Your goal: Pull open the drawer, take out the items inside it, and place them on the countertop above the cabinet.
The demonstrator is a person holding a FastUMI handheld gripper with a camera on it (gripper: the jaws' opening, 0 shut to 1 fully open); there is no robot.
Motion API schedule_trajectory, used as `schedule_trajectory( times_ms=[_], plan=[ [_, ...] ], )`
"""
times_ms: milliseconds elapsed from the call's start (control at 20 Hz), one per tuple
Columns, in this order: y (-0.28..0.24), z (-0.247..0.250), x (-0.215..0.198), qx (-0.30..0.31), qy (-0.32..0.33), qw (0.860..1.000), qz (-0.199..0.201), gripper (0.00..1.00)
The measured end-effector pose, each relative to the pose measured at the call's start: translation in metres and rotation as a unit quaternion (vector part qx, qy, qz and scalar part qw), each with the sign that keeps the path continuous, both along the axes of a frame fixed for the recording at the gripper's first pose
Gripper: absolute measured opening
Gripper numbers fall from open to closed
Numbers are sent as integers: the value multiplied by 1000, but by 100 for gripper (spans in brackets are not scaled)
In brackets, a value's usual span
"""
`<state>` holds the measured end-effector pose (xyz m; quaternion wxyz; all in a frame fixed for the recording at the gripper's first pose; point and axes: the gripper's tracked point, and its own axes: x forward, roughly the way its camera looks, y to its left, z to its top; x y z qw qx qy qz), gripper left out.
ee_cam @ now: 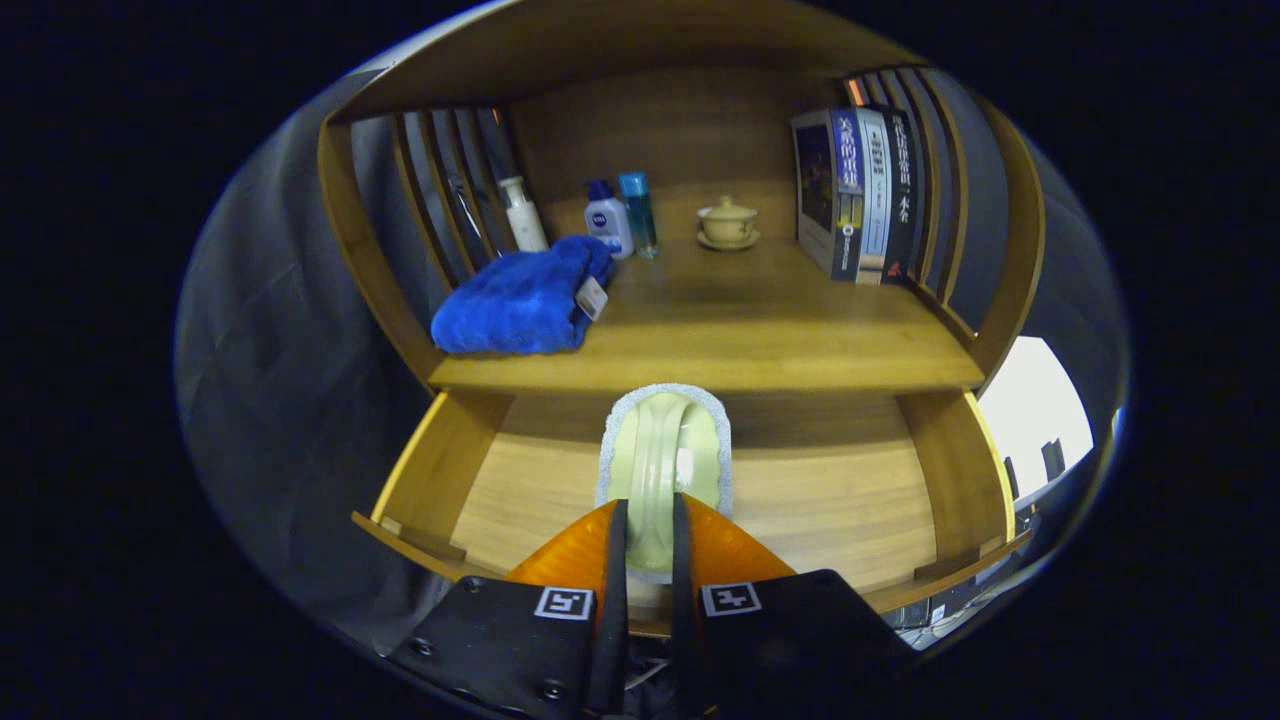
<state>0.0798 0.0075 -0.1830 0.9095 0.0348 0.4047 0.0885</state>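
The drawer [700, 490] is standing pulled open beneath the countertop [740, 330], its wooden floor bare except for one item: a pale green scrubbing brush [662, 450] with an arched handle and a grey-white pad. The gripper [648, 545] is closing on that handle, both fingers pressing its sides, with the brush lying between and just ahead of them, over the drawer and below the counter's front edge. Whether it is already lifting clear of the drawer floor cannot be told. Opening looks done; carrying the brush up and setting it down is what seems left. A folded blue towel [520, 300], three small bottles [610, 215], a lidded cup on a saucer [727, 222] and upright books [860, 195] are sitting on the countertop, leaving bare wood in the middle.
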Motion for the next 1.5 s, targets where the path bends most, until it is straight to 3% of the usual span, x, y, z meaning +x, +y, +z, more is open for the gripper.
schedule_trajectory(
  times_ms=[300, 500, 1000, 1250, 1350, 1400, 1500],
  plan=[
    [0, 62, 71, -18, -76, 997, -13, 26],
    [5, 70, 114, -7, -76, 997, -27, 26],
    [-24, 10, 189, -35, 8, 997, -66, 26],
    [-29, -14, 202, -27, 28, 996, -77, 26],
    [-29, -15, 202, -29, 30, 996, -77, 29],
    [-29, -15, 203, -26, 26, 996, -79, 35],
    [-30, -15, 204, -25, 26, 996, -80, 35]
  ],
)
